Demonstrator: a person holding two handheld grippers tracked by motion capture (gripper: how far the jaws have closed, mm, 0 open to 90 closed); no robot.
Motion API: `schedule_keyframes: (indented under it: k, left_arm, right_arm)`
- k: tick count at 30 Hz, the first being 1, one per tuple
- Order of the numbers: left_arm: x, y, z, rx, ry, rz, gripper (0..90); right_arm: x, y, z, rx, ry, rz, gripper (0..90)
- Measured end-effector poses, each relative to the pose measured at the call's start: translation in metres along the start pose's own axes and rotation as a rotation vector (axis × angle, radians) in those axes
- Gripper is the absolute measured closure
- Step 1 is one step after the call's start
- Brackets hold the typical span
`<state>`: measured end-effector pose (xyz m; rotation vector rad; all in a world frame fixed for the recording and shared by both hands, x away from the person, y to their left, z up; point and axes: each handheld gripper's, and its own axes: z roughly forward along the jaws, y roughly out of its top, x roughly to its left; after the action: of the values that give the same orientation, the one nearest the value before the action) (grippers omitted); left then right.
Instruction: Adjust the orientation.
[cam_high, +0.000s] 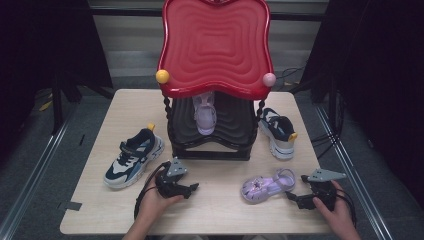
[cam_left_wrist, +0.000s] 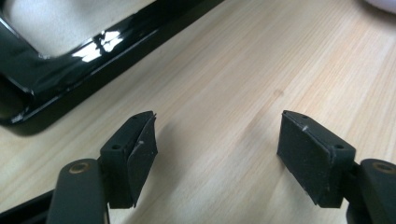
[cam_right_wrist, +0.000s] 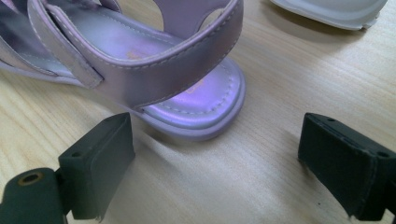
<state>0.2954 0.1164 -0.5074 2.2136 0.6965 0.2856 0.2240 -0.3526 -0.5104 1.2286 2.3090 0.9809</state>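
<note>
A lilac sandal (cam_high: 266, 185) lies on the table's near right, its heel (cam_right_wrist: 196, 100) just ahead of my right gripper (cam_right_wrist: 217, 163), whose jaws stand open and apart from it. A second lilac sandal (cam_high: 204, 113) sits on the lower shelf of the red and black rack (cam_high: 215, 47). My left gripper (cam_high: 192, 189) rests low over the bare wood in front of the rack's black base (cam_left_wrist: 70, 70), open with nothing between its pads (cam_left_wrist: 140, 154). A navy and white sneaker (cam_high: 134, 156) lies left of the rack, its mate (cam_high: 278, 131) to the right.
The light wood table (cam_high: 220, 210) ends close behind both hands. The rack stands mid-table with a yellow knob (cam_high: 162, 76) and a pink knob (cam_high: 269, 79) at its top tray's corners. Dark curtains and cables flank the table.
</note>
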Motion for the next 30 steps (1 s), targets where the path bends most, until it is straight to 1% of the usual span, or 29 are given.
schedule_keyframes:
  k: [1,2,3,6,9,14,17,18,19,20,24,26,28,30]
  left_arm:
    - [0.0,0.0,0.0,0.002,0.005,0.01,27.4]
    - [0.0,-0.001,0.0,0.002,0.003,0.004,27.2]
    - [0.001,-0.001,-0.001,0.004,0.003,0.009,26.8]
    - [0.003,-0.002,-0.001,0.01,-0.012,-0.001,25.1]
    - [0.002,-0.002,-0.001,0.011,-0.018,0.002,22.7]
    - [0.002,-0.002,-0.001,0.013,-0.02,0.008,20.9]
    - [0.002,-0.002,0.0,0.015,-0.026,0.008,19.9]
    - [0.002,-0.002,0.0,0.018,-0.027,0.01,18.8]
    - [0.002,-0.002,0.0,0.02,-0.027,0.011,18.2]
    - [0.002,-0.002,0.0,0.019,-0.026,0.012,17.9]
    - [0.002,-0.002,0.0,0.023,-0.025,0.012,17.2]
    - [0.002,-0.002,0.0,0.022,-0.025,0.011,17.2]
    - [0.002,-0.002,0.0,0.021,-0.025,0.011,17.2]
    - [0.002,-0.002,0.0,0.021,-0.025,0.011,17.2]
  right_arm:
    - [0.0,0.0,0.0,0.0,0.0,0.0,9.8]
    - [0.0,0.0,0.0,0.0,0.0,0.0,9.8]
    - [0.0,0.0,0.0,0.0,0.001,-0.001,9.9]
    - [0.0,0.0,-0.001,0.0,0.007,0.0,9.9]
    - [0.0,0.0,-0.001,0.003,0.008,-0.001,10.1]
    - [0.002,0.003,-0.004,0.043,0.015,-0.01,12.6]
    - [0.003,0.006,-0.007,0.057,0.021,-0.048,12.8]
    - [0.004,0.007,-0.009,0.061,0.023,-0.04,12.9]
    - [0.003,0.008,-0.01,0.052,0.031,-0.046,13.0]
    - [0.003,0.009,-0.012,0.055,0.037,-0.038,13.0]
    - [0.0,0.015,-0.021,0.037,0.065,-0.02,13.5]
    - [-0.001,0.019,-0.025,0.033,0.063,-0.021,13.7]
    - [-0.002,0.022,-0.029,0.027,0.075,-0.015,14.6]
    - [-0.003,0.026,-0.031,0.027,0.077,-0.027,15.9]
